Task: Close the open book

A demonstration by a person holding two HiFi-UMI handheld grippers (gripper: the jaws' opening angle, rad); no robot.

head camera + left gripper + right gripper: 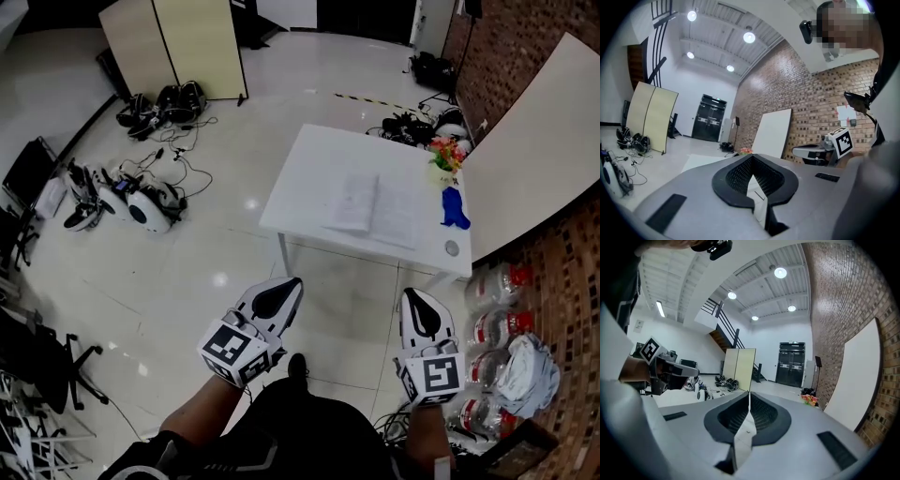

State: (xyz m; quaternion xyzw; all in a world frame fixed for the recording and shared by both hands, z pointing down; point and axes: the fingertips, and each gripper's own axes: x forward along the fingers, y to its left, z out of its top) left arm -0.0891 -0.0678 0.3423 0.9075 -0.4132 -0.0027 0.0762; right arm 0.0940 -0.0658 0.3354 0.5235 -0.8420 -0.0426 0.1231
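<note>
book [375, 208]: open, flat, pages up | on white table [314, 169]

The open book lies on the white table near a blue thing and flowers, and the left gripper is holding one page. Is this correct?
Not quite. The left gripper holds no page: the head view shows it over the floor, short of the white table, with its jaws together. The open book does lie there near the blue thing and flowers.

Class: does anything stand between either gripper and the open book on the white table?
Nothing visible does. Only floor and the near edge of the table separate the left gripper, right gripper and open book.
</note>
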